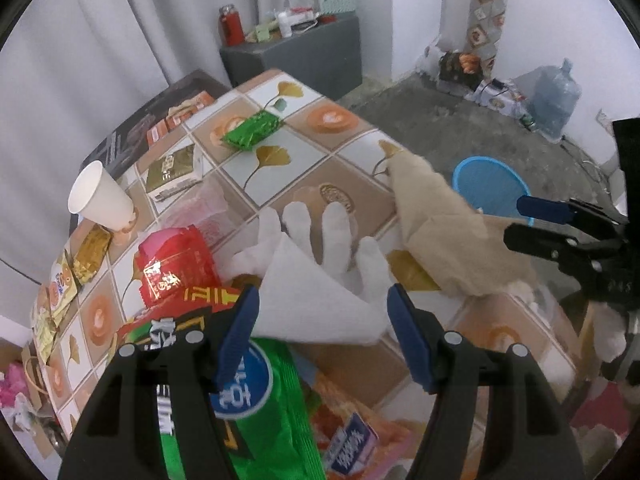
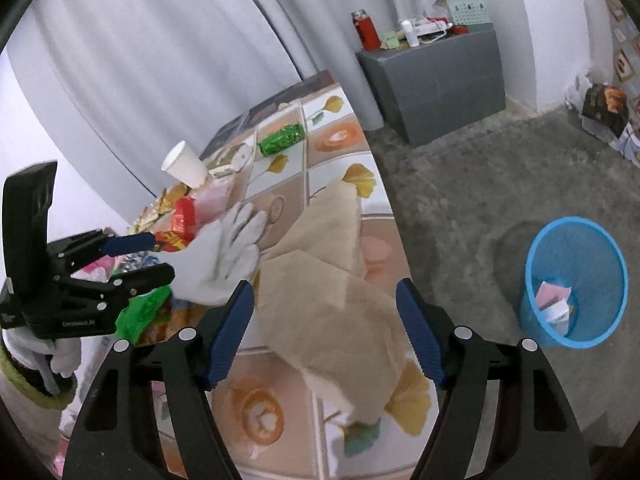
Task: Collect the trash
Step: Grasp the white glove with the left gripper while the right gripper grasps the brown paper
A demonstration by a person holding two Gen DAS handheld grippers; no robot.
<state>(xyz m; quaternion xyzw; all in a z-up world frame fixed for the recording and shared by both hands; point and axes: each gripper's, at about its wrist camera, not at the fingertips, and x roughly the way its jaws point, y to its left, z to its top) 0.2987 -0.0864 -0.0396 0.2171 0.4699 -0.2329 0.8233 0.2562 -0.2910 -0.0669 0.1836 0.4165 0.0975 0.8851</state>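
Note:
A white paper napkin lies over a white glove on the tile-patterned table. My left gripper points down at it, open, with the napkin between its blue pads. A crumpled tan paper bag lies near the table's edge; my right gripper is open around it, and no pad clearly presses it. The left wrist view shows the right gripper beside the tan bag. The right wrist view shows the left gripper by the glove. The blue bin stands on the floor.
On the table: an upside-down paper cup, a green wrapper, a red wrapper, a gold box, gold sachets and a green snack bag. A grey cabinet and a water jug stand by the wall.

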